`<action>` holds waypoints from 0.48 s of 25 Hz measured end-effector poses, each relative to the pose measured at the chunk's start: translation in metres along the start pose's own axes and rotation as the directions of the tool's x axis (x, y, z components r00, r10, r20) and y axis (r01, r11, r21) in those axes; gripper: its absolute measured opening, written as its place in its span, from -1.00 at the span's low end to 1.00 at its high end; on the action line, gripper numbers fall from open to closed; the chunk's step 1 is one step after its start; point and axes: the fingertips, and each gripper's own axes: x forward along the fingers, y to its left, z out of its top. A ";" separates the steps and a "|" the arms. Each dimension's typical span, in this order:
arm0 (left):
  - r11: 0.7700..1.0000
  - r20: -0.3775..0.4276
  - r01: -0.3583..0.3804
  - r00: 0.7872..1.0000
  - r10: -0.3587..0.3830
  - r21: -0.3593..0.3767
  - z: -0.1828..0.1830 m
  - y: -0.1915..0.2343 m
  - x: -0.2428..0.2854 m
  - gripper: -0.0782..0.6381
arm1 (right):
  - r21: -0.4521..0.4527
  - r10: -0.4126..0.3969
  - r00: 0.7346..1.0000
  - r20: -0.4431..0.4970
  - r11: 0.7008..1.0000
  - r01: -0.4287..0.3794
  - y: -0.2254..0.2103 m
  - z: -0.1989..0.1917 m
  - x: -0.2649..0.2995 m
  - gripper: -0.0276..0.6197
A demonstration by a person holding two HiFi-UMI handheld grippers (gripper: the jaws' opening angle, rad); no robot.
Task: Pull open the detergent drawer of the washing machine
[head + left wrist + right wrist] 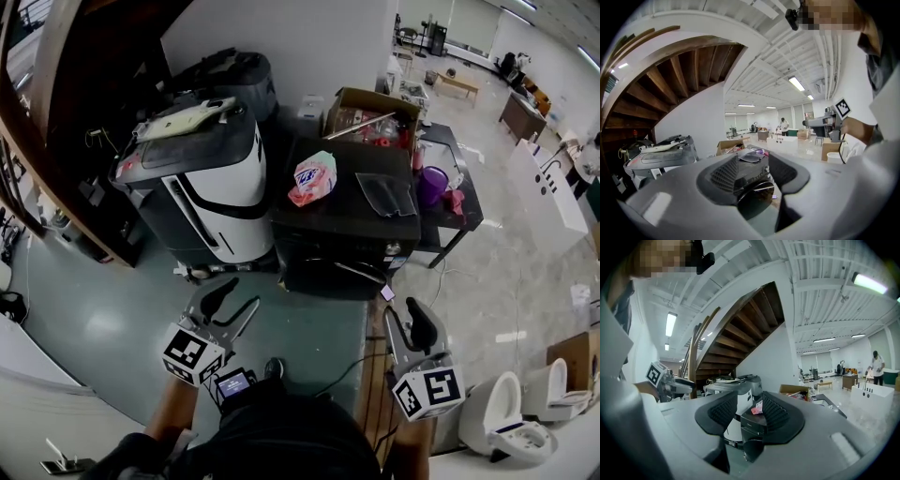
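Note:
The black front-loading washing machine [342, 239] stands ahead of me on the floor, with a pink detergent bag [314, 178] on its top. I see its front only at a steep angle and cannot pick out the drawer. My left gripper [242, 292] hangs in the air short of its lower left corner, and my right gripper [405, 307] short of its lower right corner. Neither touches it. Both are open, with nothing between the pads. The machine [752, 180] shows through the left gripper [753, 171] in its own view. It [751, 420] also shows through the right gripper [749, 411].
A white and black top-loading machine [206, 178] stands close to the left of the black one, under a wooden staircase [56, 103]. Behind are a cardboard box [370, 111] and a low black table [459, 211] with a purple cup [431, 183]. Toilets [511, 422] sit at my right.

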 end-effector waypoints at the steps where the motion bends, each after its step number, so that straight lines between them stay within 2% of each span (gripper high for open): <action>1: 1.000 0.003 0.008 1.000 -0.008 0.001 0.000 0.008 0.003 -0.06 | 0.000 -0.008 1.000 0.000 1.000 0.008 0.003 0.001 0.006 -0.41; 12: 0.996 0.037 0.086 0.996 -0.085 -0.002 0.000 0.075 0.032 -0.06 | -0.022 -0.088 0.996 -0.002 0.996 0.088 0.027 0.012 0.058 -0.41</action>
